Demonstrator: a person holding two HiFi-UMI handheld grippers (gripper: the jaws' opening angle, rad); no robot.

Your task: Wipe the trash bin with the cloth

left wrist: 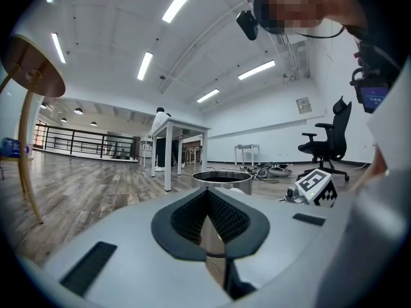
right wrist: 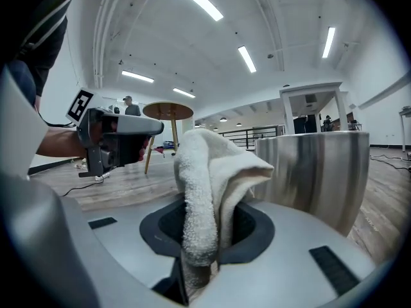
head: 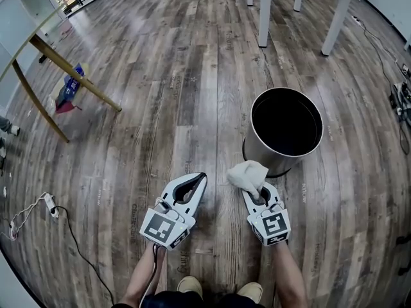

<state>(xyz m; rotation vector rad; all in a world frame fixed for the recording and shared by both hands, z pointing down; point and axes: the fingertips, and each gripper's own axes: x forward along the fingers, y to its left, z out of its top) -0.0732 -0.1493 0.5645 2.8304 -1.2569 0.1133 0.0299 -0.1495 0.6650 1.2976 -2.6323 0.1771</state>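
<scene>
A round steel trash bin (head: 285, 131) with a black inside stands upright on the wood floor, ahead and to the right. My right gripper (head: 257, 188) is shut on a bunched white cloth (head: 248, 175), which sits just left of the bin's base. In the right gripper view the cloth (right wrist: 209, 185) stands up between the jaws, with the bin wall (right wrist: 318, 175) close on the right. My left gripper (head: 198, 179) is shut with nothing in it, left of the cloth; in its own view the bin (left wrist: 222, 181) is straight ahead beyond the jaws (left wrist: 209, 197).
White table legs (head: 264, 11) stand beyond the bin. A wooden stool's legs (head: 74, 72) slant at the far left, with a blue item (head: 68, 90) beneath. Cables (head: 29, 210) lie on the floor at the left, and more (head: 399, 98) at the right edge.
</scene>
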